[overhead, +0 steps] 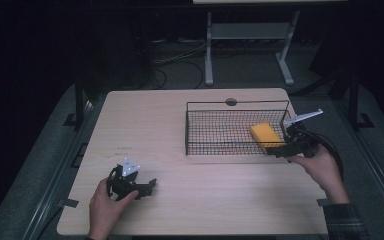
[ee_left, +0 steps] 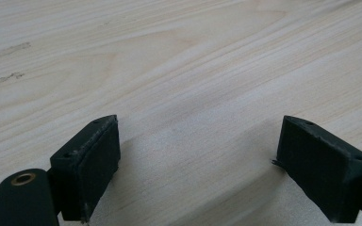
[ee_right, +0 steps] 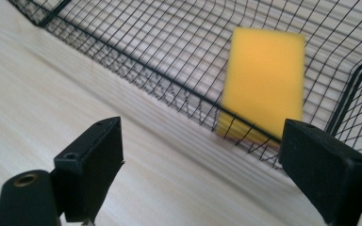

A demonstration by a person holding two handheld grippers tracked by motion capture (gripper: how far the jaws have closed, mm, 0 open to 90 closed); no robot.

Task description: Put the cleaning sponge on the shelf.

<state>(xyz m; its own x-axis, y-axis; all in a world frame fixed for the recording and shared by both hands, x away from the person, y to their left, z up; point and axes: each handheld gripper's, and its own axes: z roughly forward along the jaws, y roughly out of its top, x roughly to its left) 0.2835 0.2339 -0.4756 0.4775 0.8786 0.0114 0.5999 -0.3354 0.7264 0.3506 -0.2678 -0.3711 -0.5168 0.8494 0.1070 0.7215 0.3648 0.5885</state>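
Observation:
A yellow sponge (overhead: 265, 134) lies flat in the right end of a black wire basket (overhead: 195, 131) on the wooden table. My right gripper (overhead: 275, 151) hovers at the basket's front right corner, just outside its near wall, jaws wide apart and empty. In the right gripper view the sponge (ee_right: 265, 80) sits behind the basket's mesh wall (ee_right: 136, 61), beyond my right gripper (ee_right: 200, 160). My left gripper (overhead: 150, 186) rests low over bare table at the front left, held by a hand. The left gripper view shows my left gripper (ee_left: 198, 160) spread wide with only wood grain between its pads.
The table (overhead: 155, 125) has bare wood left of the basket. A round grommet (overhead: 231, 102) sits at the far edge behind the basket. Beyond the table are a white desk frame (overhead: 247, 45) and cables on the dark floor.

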